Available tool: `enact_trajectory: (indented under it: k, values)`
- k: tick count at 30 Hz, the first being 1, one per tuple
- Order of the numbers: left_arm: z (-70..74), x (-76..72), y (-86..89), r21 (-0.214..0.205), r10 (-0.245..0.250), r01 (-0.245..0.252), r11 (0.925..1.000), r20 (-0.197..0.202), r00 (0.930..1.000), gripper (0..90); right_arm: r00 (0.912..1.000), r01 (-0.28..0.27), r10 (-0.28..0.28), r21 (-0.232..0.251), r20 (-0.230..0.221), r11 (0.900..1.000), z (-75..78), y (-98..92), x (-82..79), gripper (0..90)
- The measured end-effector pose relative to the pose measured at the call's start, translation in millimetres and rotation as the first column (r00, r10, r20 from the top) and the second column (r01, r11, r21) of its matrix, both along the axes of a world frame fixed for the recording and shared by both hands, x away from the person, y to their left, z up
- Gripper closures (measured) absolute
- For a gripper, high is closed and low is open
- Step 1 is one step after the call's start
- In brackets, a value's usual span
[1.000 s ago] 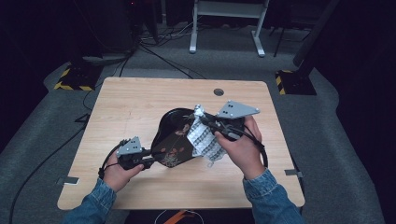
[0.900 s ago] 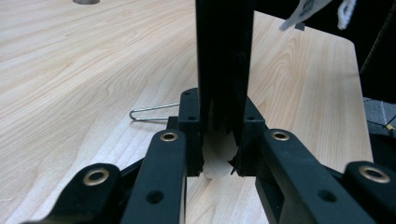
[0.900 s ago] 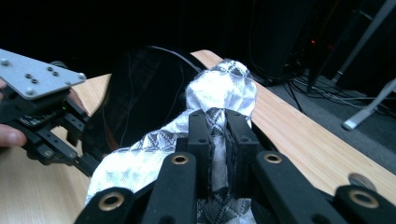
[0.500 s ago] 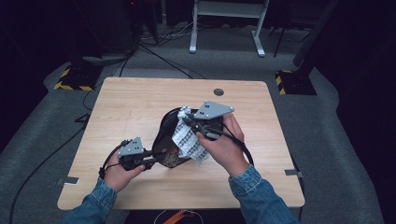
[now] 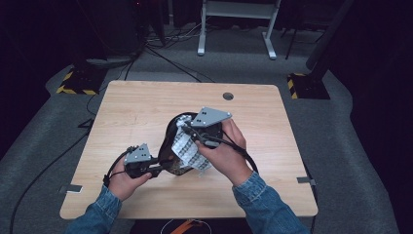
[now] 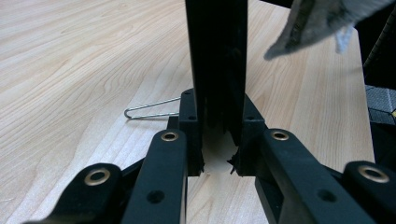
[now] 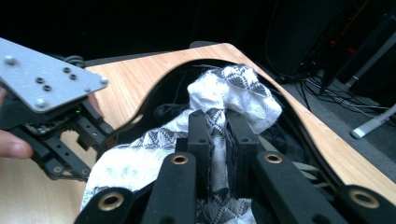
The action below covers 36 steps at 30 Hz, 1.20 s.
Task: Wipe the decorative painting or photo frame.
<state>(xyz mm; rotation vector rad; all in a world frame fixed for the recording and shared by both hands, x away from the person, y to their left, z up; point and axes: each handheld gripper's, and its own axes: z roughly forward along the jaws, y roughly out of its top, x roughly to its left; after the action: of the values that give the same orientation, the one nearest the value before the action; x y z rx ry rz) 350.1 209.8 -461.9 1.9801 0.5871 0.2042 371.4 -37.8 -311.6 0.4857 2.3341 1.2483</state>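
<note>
A black bag [image 5: 171, 134] lies open in the middle of the wooden table [image 5: 126, 112]. My left gripper [image 5: 162, 168] is shut on the bag's near edge; in the left gripper view that black edge [image 6: 217, 70] stands upright between the pads of the left gripper [image 6: 218, 154]. My right gripper [image 5: 195, 139] is shut on a white cloth with a black pattern [image 5: 187, 148], held over the bag's mouth. In the right gripper view the cloth [image 7: 233, 93] bunches between the pads of the right gripper [image 7: 218, 135] and reaches into the dark opening [image 7: 173, 93].
A bent wire clip [image 6: 149, 109] lies on the table just beyond the left gripper. A round hole [image 5: 227, 96] sits near the table's far edge. A white frame [image 5: 234, 19] and cables stand on the floor behind the table.
My right gripper has carried the cloth to the left, from beside the bag to over its opening. The left gripper has stayed on the bag's edge.
</note>
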Motion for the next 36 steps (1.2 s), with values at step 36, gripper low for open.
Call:
enact_trajectory:
  k: [36]
  values:
    - [2.1, 1.7, -0.3, 0.010, -0.001, 0.002, 0.9999, -0.019, 0.9998, 78.2, 0.9899, 0.131, -0.130, 0.005, -0.056, 0.9914, -7.5, -32.1, 19.1, 83.0]
